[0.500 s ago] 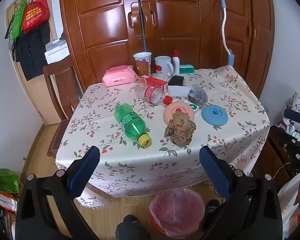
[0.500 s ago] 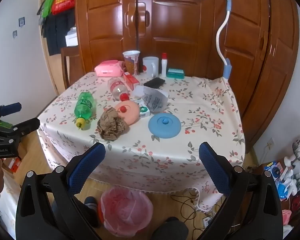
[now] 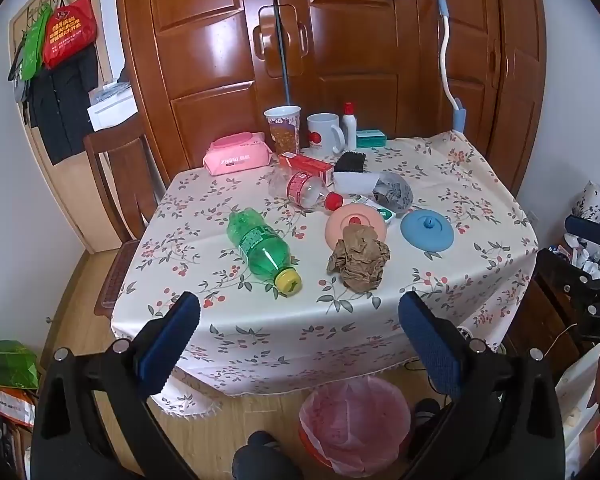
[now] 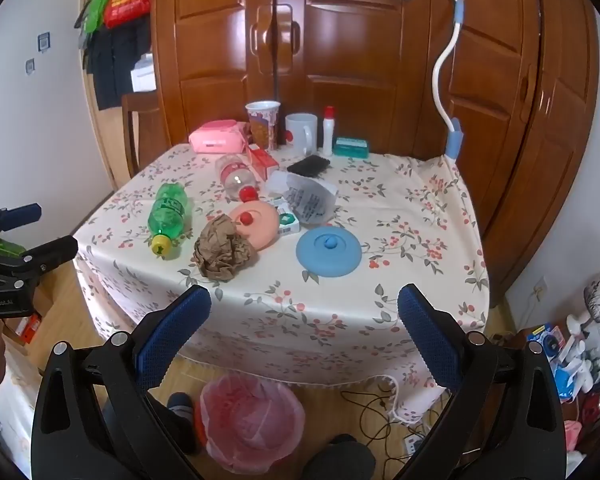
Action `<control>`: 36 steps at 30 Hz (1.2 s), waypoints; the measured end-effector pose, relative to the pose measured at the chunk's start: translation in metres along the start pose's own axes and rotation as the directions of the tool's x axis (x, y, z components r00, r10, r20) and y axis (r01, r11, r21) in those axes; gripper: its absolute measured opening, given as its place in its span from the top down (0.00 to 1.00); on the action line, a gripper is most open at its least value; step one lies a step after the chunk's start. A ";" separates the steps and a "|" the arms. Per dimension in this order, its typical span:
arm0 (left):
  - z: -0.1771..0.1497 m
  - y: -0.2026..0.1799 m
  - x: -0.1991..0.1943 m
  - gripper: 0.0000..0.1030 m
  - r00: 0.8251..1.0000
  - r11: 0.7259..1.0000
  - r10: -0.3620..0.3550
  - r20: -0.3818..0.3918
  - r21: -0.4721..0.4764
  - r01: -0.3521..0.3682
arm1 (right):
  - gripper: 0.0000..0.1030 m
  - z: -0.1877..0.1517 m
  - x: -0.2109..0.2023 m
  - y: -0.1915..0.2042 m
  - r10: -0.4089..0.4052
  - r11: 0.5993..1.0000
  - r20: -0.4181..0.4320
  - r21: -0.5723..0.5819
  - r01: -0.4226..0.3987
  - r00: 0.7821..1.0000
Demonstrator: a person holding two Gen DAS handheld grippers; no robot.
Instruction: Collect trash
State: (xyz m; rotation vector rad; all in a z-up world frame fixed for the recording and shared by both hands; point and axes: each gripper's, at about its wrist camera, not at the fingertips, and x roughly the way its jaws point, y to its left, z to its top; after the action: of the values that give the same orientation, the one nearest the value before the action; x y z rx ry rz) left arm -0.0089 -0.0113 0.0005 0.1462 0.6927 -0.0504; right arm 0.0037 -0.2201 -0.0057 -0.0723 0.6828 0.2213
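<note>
Tabletop paper wad [image 3: 358, 258] beyond left gripper [image 3: 298, 316]

Your left gripper [image 3: 298, 330] hangs with jaws spread wide and empty before the bench [image 3: 260, 344] draped in a floral cloth. On it lie a green plastic bottle with a yellow cap [image 3: 262, 250], a crumpled ball of brown paper [image 3: 358, 258] touching a round pink silicone lid [image 3: 354, 220], and a round blue silicone lid [image 3: 427, 230]. A pink-lined waste bin [image 3: 354, 420] stands on the floor below.
</note>
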 end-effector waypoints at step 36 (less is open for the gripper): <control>0.006 0.003 0.004 0.05 1.000 1.000 -0.016 -0.008 0.006 0.016 | 0.05 0.000 0.002 0.000 0.001 1.000 0.002 0.004 -0.001 1.000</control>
State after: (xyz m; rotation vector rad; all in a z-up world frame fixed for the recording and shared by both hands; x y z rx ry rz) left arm -0.0013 -0.0090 0.0026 0.1471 0.7016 -0.0673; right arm 0.0051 -0.2200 -0.0073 -0.0677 0.6816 0.2206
